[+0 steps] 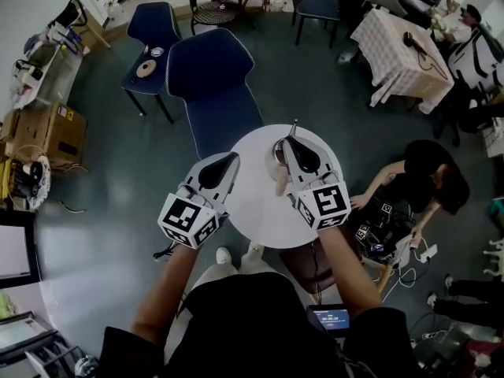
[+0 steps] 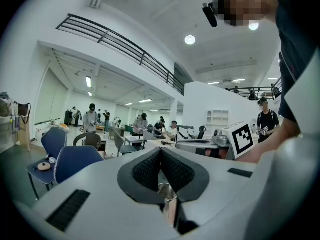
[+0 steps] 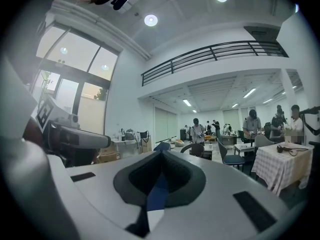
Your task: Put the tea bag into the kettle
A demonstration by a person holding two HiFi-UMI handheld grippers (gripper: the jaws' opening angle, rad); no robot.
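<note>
**Both grippers closed and empty above the kettle on the round table**

The kettle (image 1: pixel 276 154) stood on the round white table (image 1: pixel 252 203), on the side far from the person, and the right gripper (image 1: pixel 289 138) covered a part of it from above. It was a small kettle of shiny metal. In the left gripper view its metal rim (image 2: pixel 165 190) showed just under the jaws, but no view looked inside, so I could not tell what it held. The tea bag could not be made out in any view.

The handle (image 1: pixel 280 181) of the kettle was pale and pinkish. It was the long part: it ran from the metal body toward the person, almost straight along the table. The left gripper view showed this handle (image 2: pixel 172 211) directly below the rim.

The left gripper (image 1: pixel 235 157) hung over the left edge of the table, tips forward. Its jaws (image 2: pixel 161 150) were pressed together at the tips with nothing between them. The jaws of the right gripper (image 3: pixel 161 152) were also together and held nothing; through the gap behind the pads only a blue chair (image 3: pixel 159 191) and the white table showed.

The blue chair (image 1: pixel 213 77) stood just beyond the table. A second blue chair (image 1: pixel 153 26) stood near it, with a round flat thing (image 1: pixel 146 69) lying on its seat.
</note>
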